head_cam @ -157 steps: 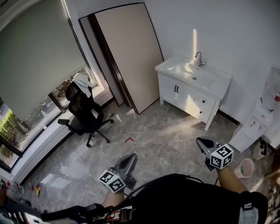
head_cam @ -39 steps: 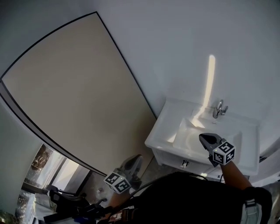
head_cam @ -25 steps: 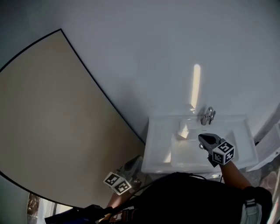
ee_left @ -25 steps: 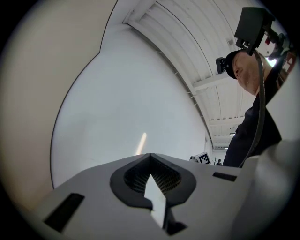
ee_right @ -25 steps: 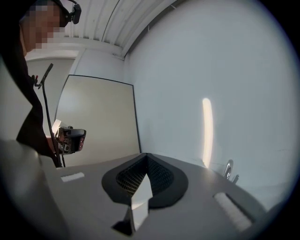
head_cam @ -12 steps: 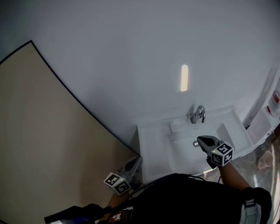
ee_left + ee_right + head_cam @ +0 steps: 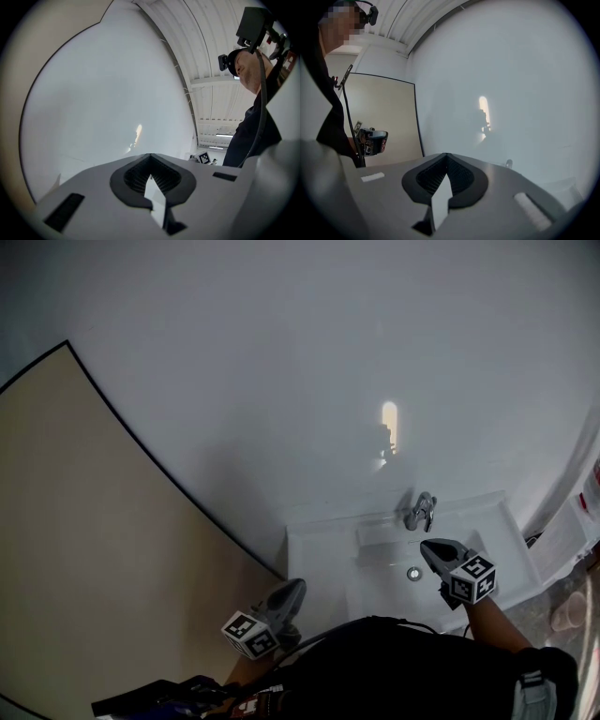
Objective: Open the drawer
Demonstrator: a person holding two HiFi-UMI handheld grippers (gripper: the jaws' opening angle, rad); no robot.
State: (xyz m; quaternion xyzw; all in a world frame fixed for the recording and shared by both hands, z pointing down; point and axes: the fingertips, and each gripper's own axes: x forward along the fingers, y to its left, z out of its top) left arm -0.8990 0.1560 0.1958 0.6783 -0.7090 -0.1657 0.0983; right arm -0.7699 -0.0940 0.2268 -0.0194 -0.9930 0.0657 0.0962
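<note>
Pressing its jaws together on nothing, the right gripper [image 7: 429,547] hovers over the sink [image 7: 314,563], just in front of the faucet [image 7: 421,511] and just right of the drain [image 7: 413,573]. Its marker cube [image 7: 472,578] sits behind the jaws, toward the person's sleeve [image 7: 506,634]. In the right gripper view the ribbed pads meet in a closed seam and point at the wall [image 7: 281,381] behind the sink.

The left gripper [image 7: 291,589] is likewise closed and empty, its pads meeting flat in its own view. It is held at the sink's front left corner, off the basin, and well apart from the right gripper. Its cube [image 7: 248,634] lies nearest the person's body.

The drawer shows in no view. The cabinet front under the sink is hidden beneath the person's dark torso [image 7: 394,671], which covers the sink's near edge.

Above the faucet, a narrow patch of light [image 7: 389,420] falls on the wall, with a small shadow beside it. Left of the sink, a beige panel [image 7: 84,540] with a dark edge leans against the wall, its lower corner running down toward the sink's left side. Seen from the left gripper, a ribbed white ceiling [image 7: 211,70] runs above the sink, and the person stands at the right of that view wearing a head-mounted camera [image 7: 255,23].
</note>
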